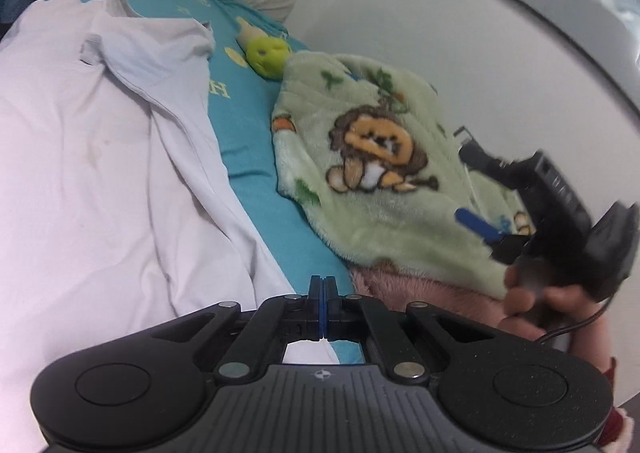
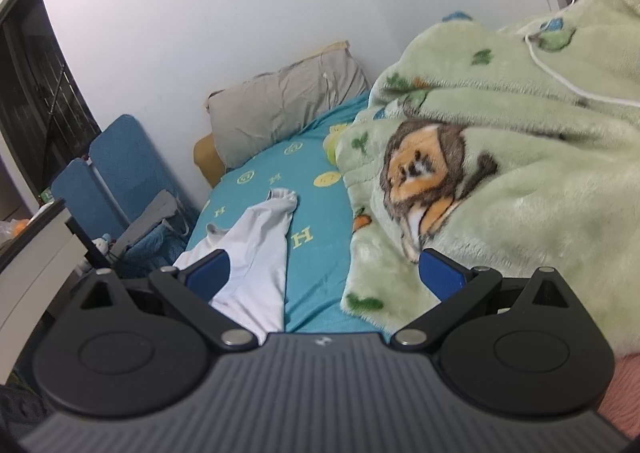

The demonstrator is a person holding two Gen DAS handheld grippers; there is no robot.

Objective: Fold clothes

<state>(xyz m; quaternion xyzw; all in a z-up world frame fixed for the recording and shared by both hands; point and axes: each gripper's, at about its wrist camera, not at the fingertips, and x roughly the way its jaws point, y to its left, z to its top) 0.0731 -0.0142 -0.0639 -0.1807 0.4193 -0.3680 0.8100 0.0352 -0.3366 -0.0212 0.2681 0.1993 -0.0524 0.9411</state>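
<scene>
Both grippers: left gripper [image 1: 323, 285] jaws clenched empty; right gripper [image 2: 324, 269] jaws released; white garment [image 2: 256, 249] lengthwise toward pillow [image 2: 284, 97].

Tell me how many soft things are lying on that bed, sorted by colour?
White: 1, the white garment
Green: 2, the green lion blanket and the small green plush toy
Grey: 1, the grey pillow
Total: 4, all on the turquoise sheet.

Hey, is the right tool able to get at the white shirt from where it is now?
Probably yes: the right tool is open, the white shirt lies just ahead on the teal sheet, nothing covering it.
</scene>
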